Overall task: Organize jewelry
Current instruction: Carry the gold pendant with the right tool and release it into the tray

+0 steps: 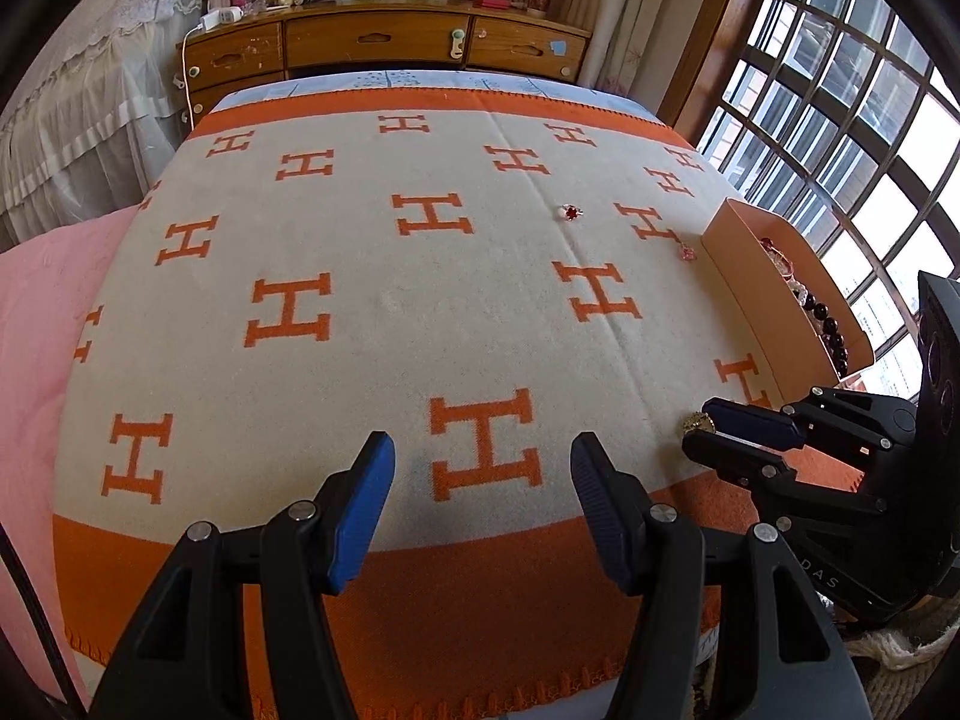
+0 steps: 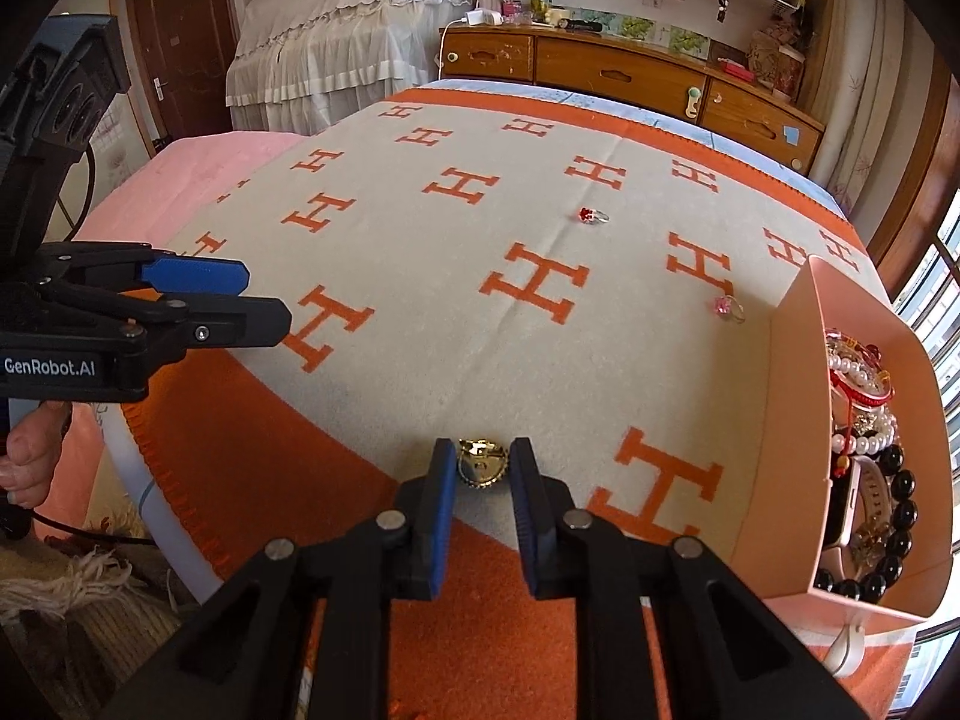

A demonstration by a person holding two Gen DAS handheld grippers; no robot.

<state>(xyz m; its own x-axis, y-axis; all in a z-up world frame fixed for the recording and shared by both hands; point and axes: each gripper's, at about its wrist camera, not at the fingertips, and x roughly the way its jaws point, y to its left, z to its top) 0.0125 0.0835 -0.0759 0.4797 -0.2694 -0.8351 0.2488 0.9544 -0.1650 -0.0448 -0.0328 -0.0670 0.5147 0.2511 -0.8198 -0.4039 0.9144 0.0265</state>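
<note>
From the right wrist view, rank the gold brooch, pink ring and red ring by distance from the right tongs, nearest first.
1. Gold brooch: between the fingers of the right tongs, near blanket edge.
2. Pink ring: ahead to the right, beside the box.
3. Red ring: farthest, mid-blanket.

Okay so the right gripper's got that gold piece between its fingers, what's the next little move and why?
Probably carry it to the right and release it into the pink box. The right gripper looks closed on the gold brooch, and the box already holds bead and pearl bracelets. The red ring and pink ring lie loose on the blanket; the left gripper is open.
</note>
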